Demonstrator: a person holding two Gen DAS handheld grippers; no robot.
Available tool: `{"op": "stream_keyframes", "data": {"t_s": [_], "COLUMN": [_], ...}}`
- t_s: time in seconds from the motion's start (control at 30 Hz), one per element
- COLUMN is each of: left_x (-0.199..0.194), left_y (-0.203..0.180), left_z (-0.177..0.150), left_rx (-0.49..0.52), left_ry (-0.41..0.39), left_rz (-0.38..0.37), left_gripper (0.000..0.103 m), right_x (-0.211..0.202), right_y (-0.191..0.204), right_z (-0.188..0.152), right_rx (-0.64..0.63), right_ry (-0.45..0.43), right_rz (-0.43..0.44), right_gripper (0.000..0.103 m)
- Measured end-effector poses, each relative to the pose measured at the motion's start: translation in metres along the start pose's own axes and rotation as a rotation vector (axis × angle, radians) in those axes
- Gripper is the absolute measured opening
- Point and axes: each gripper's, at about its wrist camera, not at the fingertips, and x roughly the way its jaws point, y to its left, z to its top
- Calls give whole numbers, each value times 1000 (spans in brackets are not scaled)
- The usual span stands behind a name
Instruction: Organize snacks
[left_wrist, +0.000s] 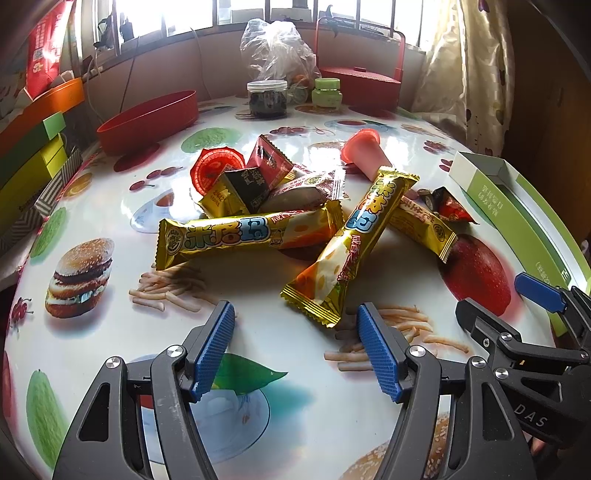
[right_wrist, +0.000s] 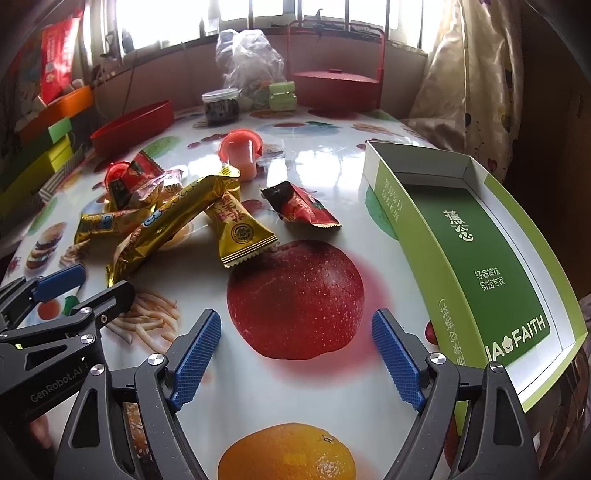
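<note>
Above the table (left_wrist: 295, 424), both claws — left gripper (left_wrist: 295, 345), right gripper (right_wrist: 295, 352) — gape wide, holding nothing.

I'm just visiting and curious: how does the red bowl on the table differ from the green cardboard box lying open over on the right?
The red bowl is rounded and oval; the green box is rectangular with straight walls. The bowl is plain red, while the box is green and white with printed lettering. The bowl sits at the far left beyond the snack pile, the box along the right edge. Both are open-topped with no snacks visible inside.
</note>
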Motion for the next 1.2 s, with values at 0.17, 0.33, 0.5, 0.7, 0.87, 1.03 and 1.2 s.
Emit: {"op": "stream_keyframes", "data": {"t_s": [0.17,0.33,0.5,0.7,0.87,1.03,1.2], "left_x": [0,0,0,0,0,0,-1], "left_y": [0,0,0,-1,-1,-1,1], "left_z": [-1,-1,-1,-1,-1,-1,1], "left_rx": [1,1,1,1,1,2,22], "left_ry": [0,0,0,0,0,2,19], "left_rz": [1,0,0,1,2,0,-23], "left_gripper": [69,69,69,69,69,69,69], "right_x": [0,0,-1,-1,-1,-1,-3], "right_y": [0,-1,-1,-1,-1,-1,0], "right_z": [0,-1,-1,0,1,0,3], "right_rx": [-1,1,0,2,3,1,-2], "right_ry": [1,-2,-1,-6,-7,-5,5], "right_rz": [1,0,2,-2,-3,-2,10], "right_gripper": [85,85,85,85,85,85,84]}}
